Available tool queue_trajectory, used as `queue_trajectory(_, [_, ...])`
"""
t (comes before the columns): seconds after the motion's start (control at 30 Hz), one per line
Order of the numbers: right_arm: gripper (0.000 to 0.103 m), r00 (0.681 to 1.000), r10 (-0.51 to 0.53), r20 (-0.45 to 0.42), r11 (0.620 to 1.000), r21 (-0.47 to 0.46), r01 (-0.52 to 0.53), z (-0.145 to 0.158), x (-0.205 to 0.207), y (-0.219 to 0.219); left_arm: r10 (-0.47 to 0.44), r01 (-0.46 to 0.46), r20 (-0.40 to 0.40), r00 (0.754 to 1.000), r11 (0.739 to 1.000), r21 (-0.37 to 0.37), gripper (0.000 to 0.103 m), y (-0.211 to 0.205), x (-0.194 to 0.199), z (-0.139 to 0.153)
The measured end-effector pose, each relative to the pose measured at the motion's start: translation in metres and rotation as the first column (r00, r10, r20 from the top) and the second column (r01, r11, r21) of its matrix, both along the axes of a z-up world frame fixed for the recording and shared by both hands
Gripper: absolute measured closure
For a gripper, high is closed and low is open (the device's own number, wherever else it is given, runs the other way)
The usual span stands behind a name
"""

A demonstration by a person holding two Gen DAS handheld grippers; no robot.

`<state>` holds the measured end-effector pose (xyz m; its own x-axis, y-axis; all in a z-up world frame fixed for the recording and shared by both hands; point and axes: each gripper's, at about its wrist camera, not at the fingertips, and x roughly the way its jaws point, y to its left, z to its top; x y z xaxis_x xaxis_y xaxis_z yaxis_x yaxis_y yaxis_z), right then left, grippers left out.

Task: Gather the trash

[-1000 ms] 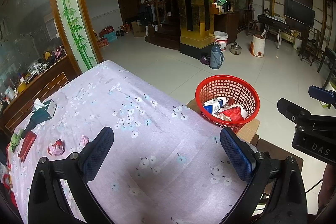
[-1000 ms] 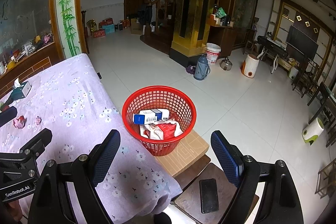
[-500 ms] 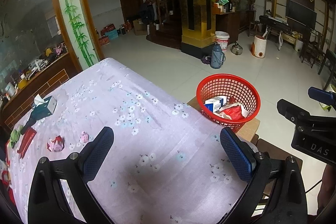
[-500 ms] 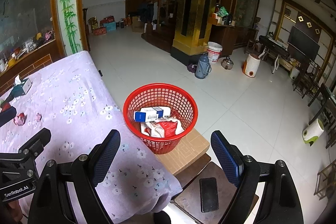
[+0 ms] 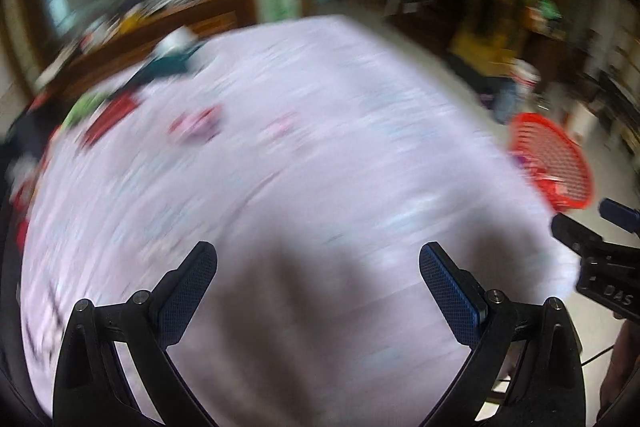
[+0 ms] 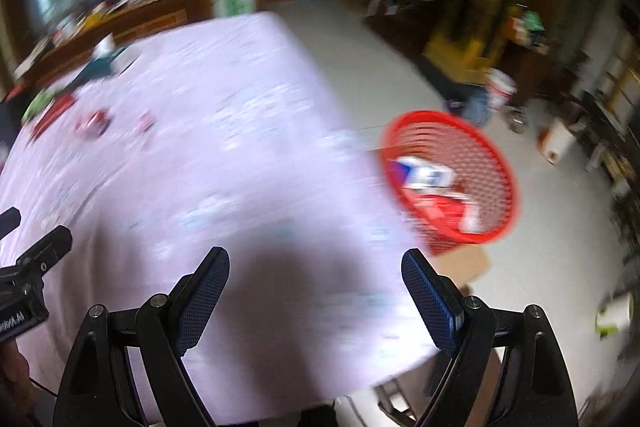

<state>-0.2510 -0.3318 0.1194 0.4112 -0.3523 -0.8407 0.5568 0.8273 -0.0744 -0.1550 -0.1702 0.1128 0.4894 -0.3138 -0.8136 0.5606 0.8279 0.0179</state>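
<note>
1. Left wrist view: everything beyond the tool is smearing with motion blur now, where half a second ago the room was showing crisp. The left gripper (image 5: 318, 269) is hanging over the floral tablecloth (image 5: 320, 131), jaws spread wide with nothing between them, same as before.
2. The red basket (image 5: 552, 163) is sliding out to the right edge of this view; earlier it was sitting nearer the middle-right. The crumpled pink-red scraps (image 5: 196, 125) are now lying closer to centre, up the cloth on the left, with a smaller pink scrap (image 5: 280, 125) just beside them.
3. The teal tissue box (image 5: 172, 61) is showing at the far-left end of the cloth, only as a blur.
4. The other tool is poking in at the right edge, and the letters "DAS" are reading on its body.
5. Right wrist view: also blurring heavily, and the view is now pointing left across the cloth. The right gripper (image 6: 316, 275) is staying spread apart and empty, over the table's near corner.
6. The basket (image 6: 496, 163) is now sitting right of the pads rather than between them, off the table's edge, with blue-white and red packaging (image 6: 436, 183) inside.
7. The scraps (image 6: 92, 123) are lying far up the cloth on the left, well apart from the gripper.
8. Lettering on the left tool at the edge is too blurred to read.
</note>
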Motion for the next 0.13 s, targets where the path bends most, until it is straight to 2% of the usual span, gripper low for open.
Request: queue_trajectory(0.13, [0.013,0.992,0.122,-0.025,0.990,0.079,-0.120,-0.028,0.045,0.042,0.183,-0.181,-0.063,0.981,0.982,0.046,0.002,0.075,0.027,-0.029])
